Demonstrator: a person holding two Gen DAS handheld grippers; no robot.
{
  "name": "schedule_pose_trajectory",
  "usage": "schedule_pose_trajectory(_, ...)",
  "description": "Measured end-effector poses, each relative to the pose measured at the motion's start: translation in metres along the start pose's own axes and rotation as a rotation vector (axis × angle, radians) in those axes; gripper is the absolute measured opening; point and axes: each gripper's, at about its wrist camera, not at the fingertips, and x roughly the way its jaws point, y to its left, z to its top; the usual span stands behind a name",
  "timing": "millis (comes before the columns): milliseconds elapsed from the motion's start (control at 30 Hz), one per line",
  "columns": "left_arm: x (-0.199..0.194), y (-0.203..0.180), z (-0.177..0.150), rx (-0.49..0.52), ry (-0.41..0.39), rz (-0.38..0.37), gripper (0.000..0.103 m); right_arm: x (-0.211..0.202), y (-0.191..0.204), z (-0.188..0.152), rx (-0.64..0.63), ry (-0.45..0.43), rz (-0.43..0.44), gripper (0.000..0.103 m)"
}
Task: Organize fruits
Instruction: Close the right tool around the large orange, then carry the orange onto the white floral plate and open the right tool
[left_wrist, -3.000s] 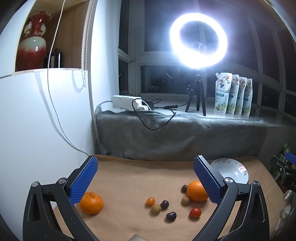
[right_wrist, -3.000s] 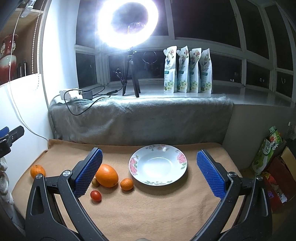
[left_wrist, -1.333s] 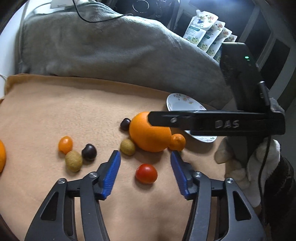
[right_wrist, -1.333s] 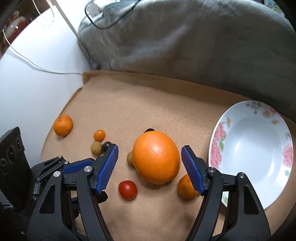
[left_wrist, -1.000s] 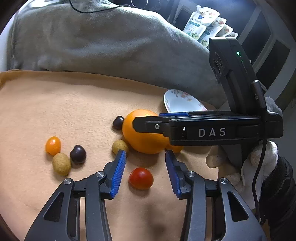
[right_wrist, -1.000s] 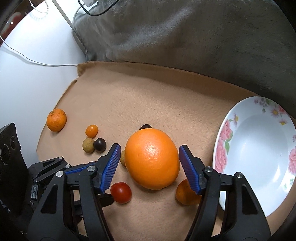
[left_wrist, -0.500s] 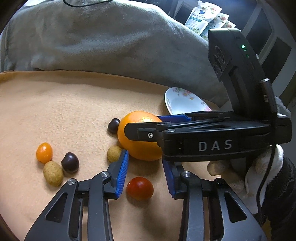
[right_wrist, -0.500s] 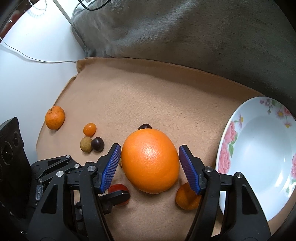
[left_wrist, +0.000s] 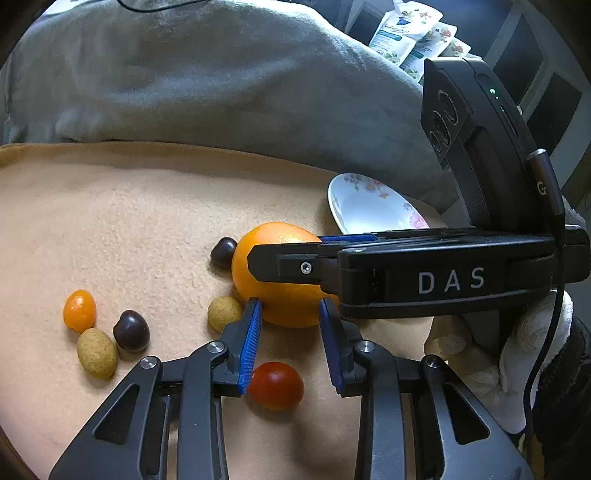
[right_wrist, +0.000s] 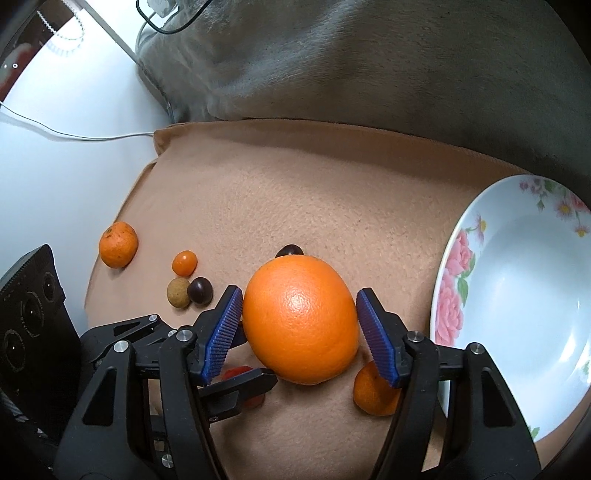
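Large orange (right_wrist: 301, 319) lies left of the plate (right_wrist: 447, 280) on the cloth (right_wrist: 295, 192).

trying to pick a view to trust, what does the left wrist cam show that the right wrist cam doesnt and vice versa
Only the left wrist view: the whole red cherry tomato between the closing left gripper pads, the tan fruit beside the big orange, and the refill pouches.

Only the right wrist view: the mandarin by the cloth's left edge, the small orange, and most of the plate.

Both: the orange between the right gripper pads, plate, tan cloth, small fruit cluster.
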Motion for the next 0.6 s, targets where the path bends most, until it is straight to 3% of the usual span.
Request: schedule_pose_trajectory(600,-0.024,-0.025,0.007,0.077,-0.049,0.003,0.030,-0.045,0.000,-0.003,0.014,-0.084,0.010,0.066)
